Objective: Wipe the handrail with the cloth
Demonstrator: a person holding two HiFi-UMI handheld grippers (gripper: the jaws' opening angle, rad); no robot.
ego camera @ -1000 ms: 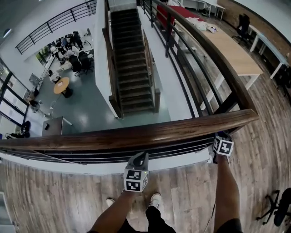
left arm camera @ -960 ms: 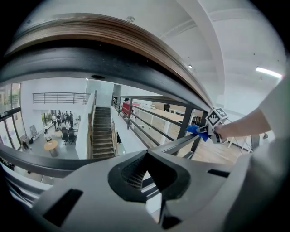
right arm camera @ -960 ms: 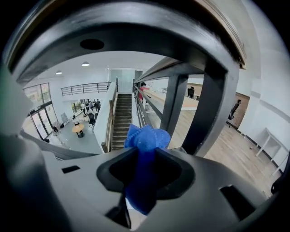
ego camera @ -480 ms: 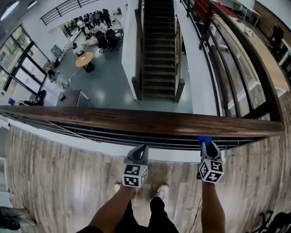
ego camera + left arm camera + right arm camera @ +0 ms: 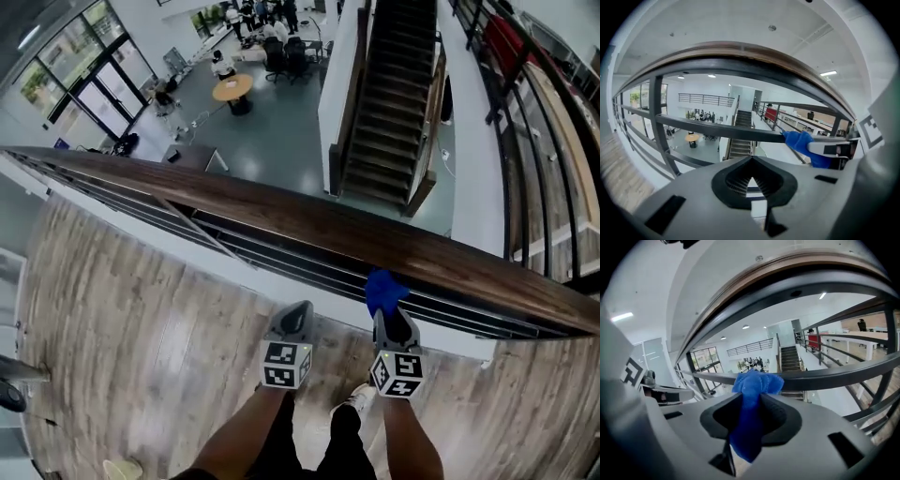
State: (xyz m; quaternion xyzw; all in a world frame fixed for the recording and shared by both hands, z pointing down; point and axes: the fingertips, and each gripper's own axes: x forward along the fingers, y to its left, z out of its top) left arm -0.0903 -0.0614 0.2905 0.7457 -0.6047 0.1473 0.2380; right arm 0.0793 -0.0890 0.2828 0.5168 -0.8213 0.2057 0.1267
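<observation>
The right gripper (image 5: 392,317) has come leftward along the long dark-brown wooden handrail (image 5: 281,220) and now sits just beside the left gripper (image 5: 296,315), where half a second ago the two were well apart; the blue cloth (image 5: 384,289) has travelled with it.

At the left, pale wood-plank floor (image 5: 122,309) runs up to the railing, and far below it a round wooden table (image 5: 232,89) stands on the grey lower floor. The left gripper hangs short of the rail, pointing at the black metal bars (image 5: 717,129) under it. In the left gripper view its jaws are together with nothing between them.

To its right, the right gripper's jaws are clamped on the cloth, which bunches out beyond their tips (image 5: 757,383) and trails down between them. The bunch lies at the near lower edge of the handrail, in front of a black bar; whether it touches the wood cannot be told. Beyond the rail, a dark staircase (image 5: 384,112) descends to the lower floor.
</observation>
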